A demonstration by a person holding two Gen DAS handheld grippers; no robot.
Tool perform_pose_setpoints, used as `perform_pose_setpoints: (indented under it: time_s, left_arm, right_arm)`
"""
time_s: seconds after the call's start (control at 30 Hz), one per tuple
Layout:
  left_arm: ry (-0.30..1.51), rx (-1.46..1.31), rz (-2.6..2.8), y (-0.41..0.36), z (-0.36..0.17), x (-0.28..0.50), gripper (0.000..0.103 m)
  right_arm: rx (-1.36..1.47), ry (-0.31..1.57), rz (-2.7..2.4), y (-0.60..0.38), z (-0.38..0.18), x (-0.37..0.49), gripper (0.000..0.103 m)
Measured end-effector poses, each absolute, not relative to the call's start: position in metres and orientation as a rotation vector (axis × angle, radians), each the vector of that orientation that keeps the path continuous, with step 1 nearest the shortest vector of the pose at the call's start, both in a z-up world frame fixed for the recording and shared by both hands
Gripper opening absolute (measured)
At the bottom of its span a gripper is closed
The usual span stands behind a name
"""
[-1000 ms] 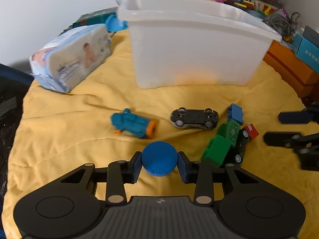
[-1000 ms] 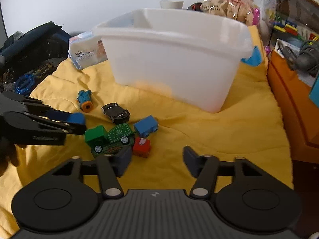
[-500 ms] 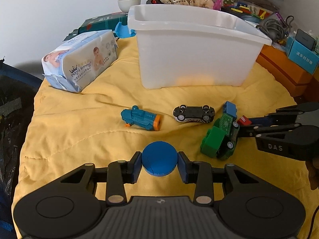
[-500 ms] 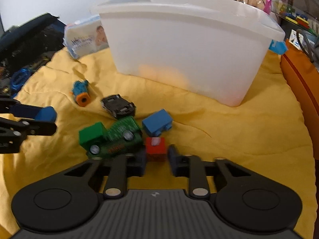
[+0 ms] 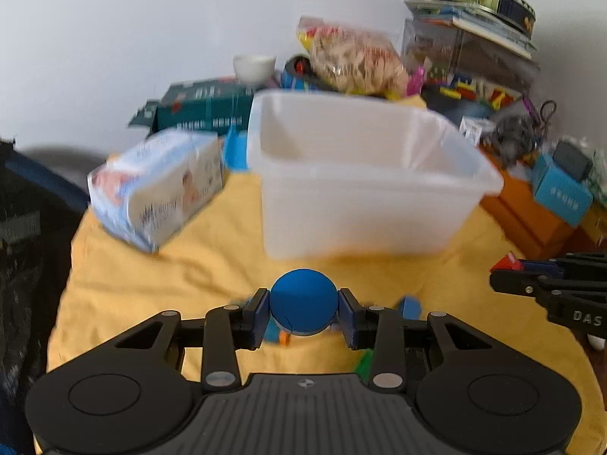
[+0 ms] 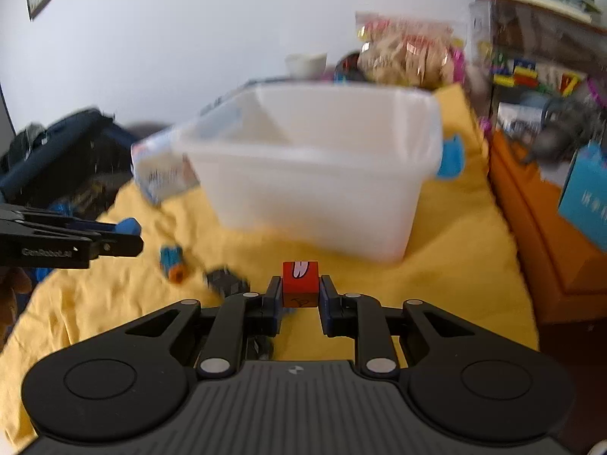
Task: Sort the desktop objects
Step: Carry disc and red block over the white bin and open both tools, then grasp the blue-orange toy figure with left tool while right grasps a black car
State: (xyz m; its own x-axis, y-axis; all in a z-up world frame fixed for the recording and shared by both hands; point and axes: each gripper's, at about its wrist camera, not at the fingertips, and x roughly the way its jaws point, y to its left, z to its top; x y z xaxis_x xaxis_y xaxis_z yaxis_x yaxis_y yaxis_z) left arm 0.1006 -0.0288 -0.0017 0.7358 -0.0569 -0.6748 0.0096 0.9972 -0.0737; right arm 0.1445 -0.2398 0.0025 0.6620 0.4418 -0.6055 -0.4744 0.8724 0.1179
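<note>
Left wrist view: the left gripper [image 5: 303, 313] is clamped on a blue ball [image 5: 303, 300], pads pressed to both its sides, lifted above the yellow cloth [image 5: 212, 265]. Straight ahead stands the white plastic bin [image 5: 360, 178], open-topped, with a pack of wipes [image 5: 159, 185] lying just beside its left wall. At the right edge the right gripper [image 5: 508, 271] shows from the side, a red corner poking out between its fingers.

From the right wrist view, the right gripper [image 6: 301, 295] is closed on a small red block [image 6: 300, 283] with a white mark on its top face, held off the cloth and facing the bin [image 6: 315, 174]. Below and to the left, on the cloth [image 6: 455, 250], lie a blue toy with an orange end [image 6: 172, 261] and a dark toy car [image 6: 227, 282], near each other but apart; both are blurred, so their exact pose is hard to read. The left gripper [image 6: 129, 235] reaches in from the left edge with the ball [image 6: 129, 225] between its tips.
</note>
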Motion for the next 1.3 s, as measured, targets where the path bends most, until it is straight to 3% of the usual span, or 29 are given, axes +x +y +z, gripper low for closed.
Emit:
perform_pose_setpoints:
  time_s: [0.3,0.6,0.63,0.67,0.7,0.73,0.77,1.13,1.3]
  left_arm:
    - [0.634,-0.042,-0.080,-0.035,0.056,0.134,0.042]
    - [0.645,-0.066,-0.107,-0.038,0.083,0.202,0.042]
    - [0.662,-0.069,-0.109,-0.038,0.082,0.211,0.043]
    - [0.686,-0.076,-0.107,-0.039,0.080,0.221,0.052]
    - [0.720,-0.076,-0.096,-0.039,0.076,0.231,0.069]
    - [0.754,-0.063,-0.065,-0.040,0.072,0.241,0.075]
    - [0.769,-0.050,-0.034,-0.040,0.068,0.245,0.076]
    - [0.752,-0.024,-0.023,-0.017,0.043,0.190,0.076]
    - [0.777,-0.027,-0.040,-0.012,0.008,0.143,0.076]
  right_arm:
    - [0.001,0.611,0.503,-0.250,0.046,0.182,0.022]
    - [-0.042,0.629,0.517,-0.237,0.062,0.240,0.022]
    - [-0.049,0.635,0.516,-0.234,0.063,0.248,0.022]
    - [-0.061,0.648,0.516,-0.230,0.062,0.256,0.023]
    - [-0.072,0.656,0.510,-0.227,0.060,0.261,0.032]
    - [-0.086,0.659,0.504,-0.224,0.058,0.266,0.057]
    - [-0.103,0.654,0.500,-0.222,0.056,0.271,0.067]
    - [-0.140,0.582,0.586,-0.225,0.048,0.217,0.070]
    - [-0.200,0.672,0.698,-0.218,-0.004,0.168,0.078]
